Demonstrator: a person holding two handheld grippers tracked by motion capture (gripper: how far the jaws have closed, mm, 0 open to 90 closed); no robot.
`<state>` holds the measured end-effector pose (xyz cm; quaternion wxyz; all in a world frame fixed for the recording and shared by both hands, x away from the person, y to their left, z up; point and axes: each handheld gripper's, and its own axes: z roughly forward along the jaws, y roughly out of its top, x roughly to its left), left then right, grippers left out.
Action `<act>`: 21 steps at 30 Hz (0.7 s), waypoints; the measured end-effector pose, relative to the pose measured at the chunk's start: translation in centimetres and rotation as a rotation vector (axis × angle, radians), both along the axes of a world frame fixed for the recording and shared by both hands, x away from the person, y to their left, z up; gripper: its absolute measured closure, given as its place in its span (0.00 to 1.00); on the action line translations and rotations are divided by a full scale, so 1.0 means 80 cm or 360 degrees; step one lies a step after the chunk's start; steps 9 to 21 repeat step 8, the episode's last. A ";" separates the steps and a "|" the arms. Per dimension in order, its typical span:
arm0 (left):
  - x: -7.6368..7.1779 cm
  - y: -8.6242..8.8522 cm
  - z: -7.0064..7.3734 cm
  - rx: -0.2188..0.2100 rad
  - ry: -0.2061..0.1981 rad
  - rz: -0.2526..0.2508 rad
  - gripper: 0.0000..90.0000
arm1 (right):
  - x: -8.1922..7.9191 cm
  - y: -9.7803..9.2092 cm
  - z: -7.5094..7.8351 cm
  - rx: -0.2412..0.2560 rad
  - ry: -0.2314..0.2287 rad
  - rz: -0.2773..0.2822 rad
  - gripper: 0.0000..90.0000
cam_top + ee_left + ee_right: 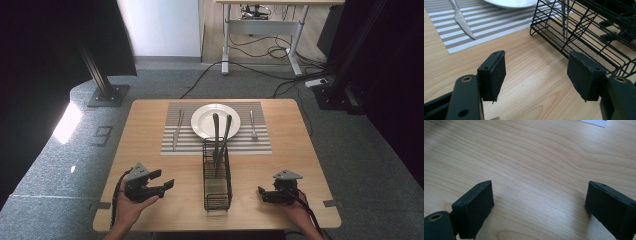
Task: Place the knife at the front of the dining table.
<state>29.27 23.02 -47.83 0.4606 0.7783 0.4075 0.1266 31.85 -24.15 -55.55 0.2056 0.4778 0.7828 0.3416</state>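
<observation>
Your left gripper (165, 183) sits at the near-left of the wooden table (150, 150), jaws spread wide with nothing between them. In the left gripper view the pads (496, 75) frame bare wood, and the wire basket's near corner is just beyond the right-hand pad.

Your right gripper (262, 191) is at the near-right, low over the table, pointing toward the basket. Jaws also wide apart and empty; the right gripper view shows just wood grain between them, plus a sliver of the placemat at the top edge.

The black wire basket (217, 197) stands lengthwise at centre, between your two grippers, its far end touching or overlapping the placemat's near edge. Two dark-handled utensils (220, 135) stand in its far end, leaning out over the plate. Can't tell what type they are from here, possibly a spoon and fork.

The striped placemat (187, 142) lies at the far half of the table. The white plate (200, 122) is centred on it. A knife (177, 131) lies on the mat left of the plate, a fork (253, 125) on the right.
</observation>
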 end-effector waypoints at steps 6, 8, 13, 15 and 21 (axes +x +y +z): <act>0.001 0.002 -0.003 0.0008 0.0005 0.0012 0.35 | 0.000 0.000 0.000 0.0001 0.0000 0.0002 0.09; 0.000 0.002 -0.002 0.0005 0.0003 0.0015 0.35 | 0.000 0.000 0.000 0.0002 0.0001 0.0004 0.09; 0.000 0.002 -0.002 0.0005 0.0003 0.0015 0.35 | 0.000 0.000 0.000 0.0002 0.0001 0.0004 0.09; 0.000 0.002 -0.002 0.0005 0.0003 0.0015 0.35 | 0.000 0.000 0.000 0.0002 0.0001 0.0004 0.09; 0.000 0.002 -0.002 0.0005 0.0003 0.0015 0.35 | 0.000 0.000 0.000 0.0002 0.0001 0.0004 0.09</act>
